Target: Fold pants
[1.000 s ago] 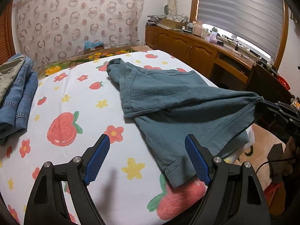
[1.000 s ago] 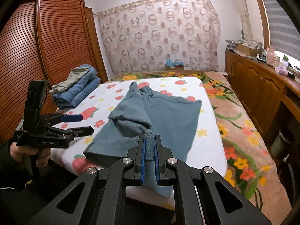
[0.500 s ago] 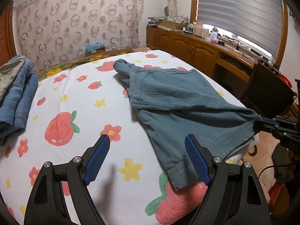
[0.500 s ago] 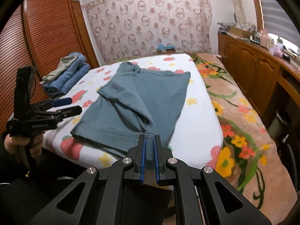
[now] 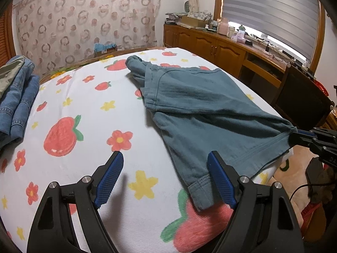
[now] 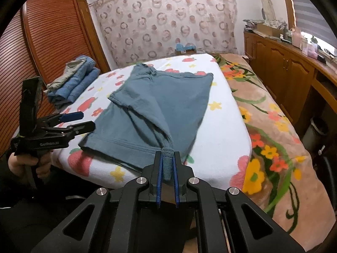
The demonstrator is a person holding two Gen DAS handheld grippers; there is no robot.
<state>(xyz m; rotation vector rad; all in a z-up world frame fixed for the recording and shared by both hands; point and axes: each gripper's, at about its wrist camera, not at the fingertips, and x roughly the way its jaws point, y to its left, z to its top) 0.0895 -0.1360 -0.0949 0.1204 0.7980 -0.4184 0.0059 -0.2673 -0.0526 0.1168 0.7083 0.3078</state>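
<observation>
Teal pants (image 5: 195,109) (image 6: 160,105) lie on a white bed sheet (image 5: 84,113) printed with strawberries and flowers. My right gripper (image 6: 167,158) is shut on a hem corner of the pants at the bed's near edge, pulling the cloth taut. It appears at the right of the left wrist view too, as the right gripper (image 5: 294,135). My left gripper (image 5: 166,166) hovers open over the sheet, its right finger beside the other leg hem, nothing between its pads. From the right wrist view, the left gripper (image 6: 84,120) is held by a hand (image 6: 29,162) at the left.
A stack of folded jeans (image 5: 14,97) (image 6: 73,82) sits at the bed's left side. A wooden cabinet run (image 5: 231,48) with clutter lines the right wall, under a window blind. A floral blanket (image 6: 269,126) covers the bed's right side. A louvred wardrobe (image 6: 50,48) stands left.
The right gripper has dragged the pants' hem toward the bed's near edge, stretching and flattening the cloth. The left gripper has stayed open in the same place.
</observation>
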